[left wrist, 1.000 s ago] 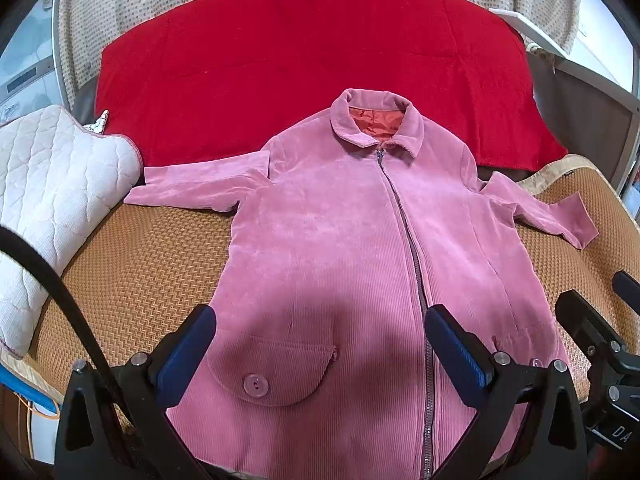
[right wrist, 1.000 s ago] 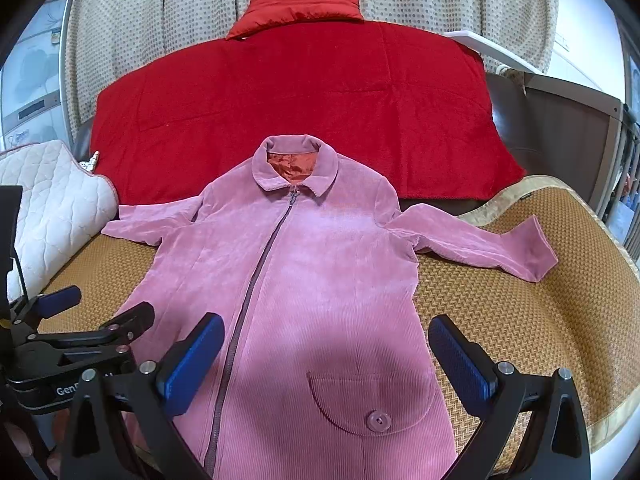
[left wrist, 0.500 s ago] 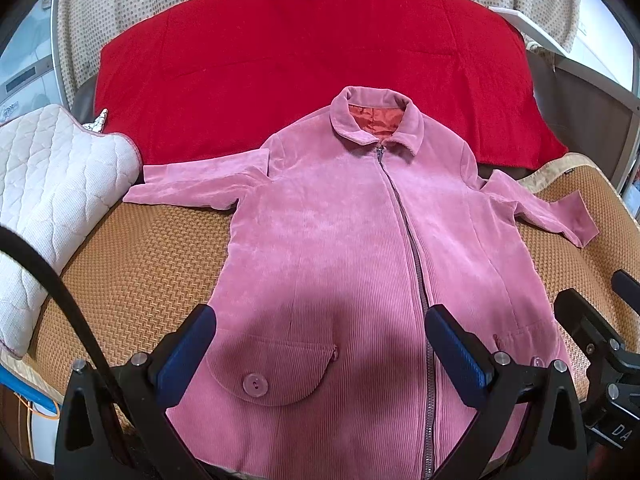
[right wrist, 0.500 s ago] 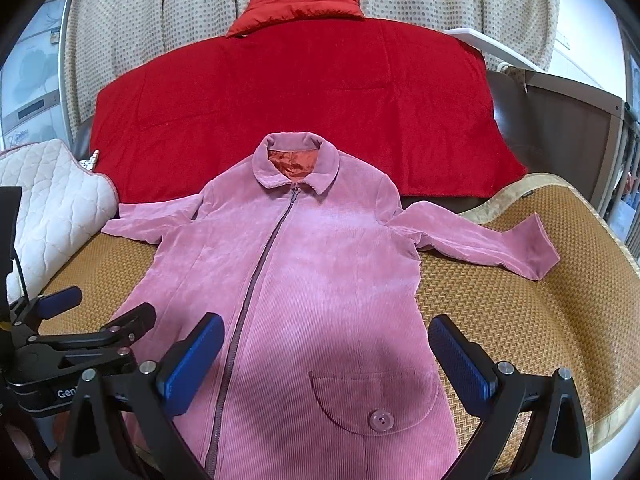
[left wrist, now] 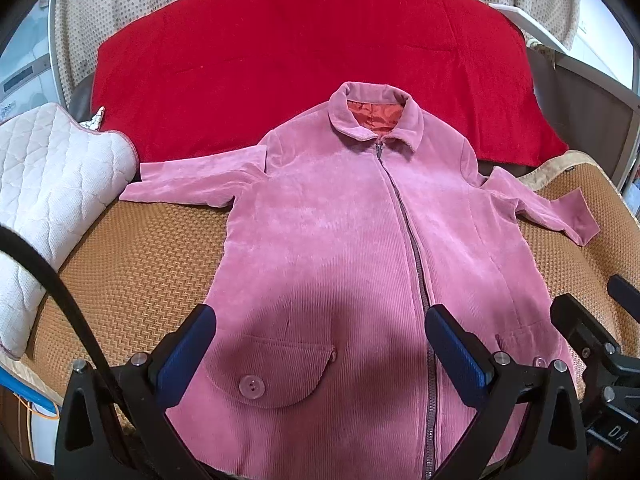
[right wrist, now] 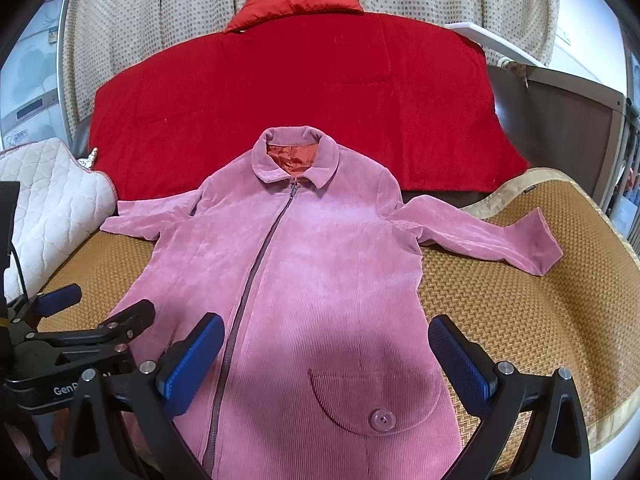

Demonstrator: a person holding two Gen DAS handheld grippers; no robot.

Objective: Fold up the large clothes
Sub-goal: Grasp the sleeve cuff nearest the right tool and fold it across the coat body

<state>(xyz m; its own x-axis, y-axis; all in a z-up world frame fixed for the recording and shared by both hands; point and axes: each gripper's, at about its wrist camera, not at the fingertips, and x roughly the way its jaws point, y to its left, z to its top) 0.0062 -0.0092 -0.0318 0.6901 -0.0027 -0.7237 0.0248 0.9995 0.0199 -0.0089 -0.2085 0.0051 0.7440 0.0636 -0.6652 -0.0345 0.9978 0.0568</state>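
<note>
coat: pink corduroy coat (left wrist: pixel 320 248) lies flat, front up and zipped, on the woven mat (left wrist: pixel 132 264); collar toward the red blanket (left wrist: pixel 304 52), hem nearest the cameras.
sleeves: both spread out sideways; left sleeve (left wrist: pixel 192 178) ends just beside the white quilted pad (left wrist: pixel 52 176), right sleeve (right wrist: pixel 484 236) lies alone on the mat.
left gripper (left wrist: pixel 320 356): fingers spread wide, holding nothing, hovering over the lower front near the pocket flap (left wrist: pixel 276 372).
right gripper (right wrist: pixel 328 360): fingers wide apart too, empty, above the hem by the other pocket (right wrist: pixel 372 400); left tool visible just beside it.
stage: judged as the start, no fold made yet.
risk 1: thick corduroy plus lining, so a shallow pinch probably takes only the top layer and the back stays behind.
risk 2: uneven lift from the two sides would likely skew the fold off the zipper (left wrist: pixel 404 240) line.
risk 3: the left sleeve could drag against the quilted pad and bunch.
risk 4: buttons may catch a finger pad.
risk 5: tools are close together, so they may collide.
</note>
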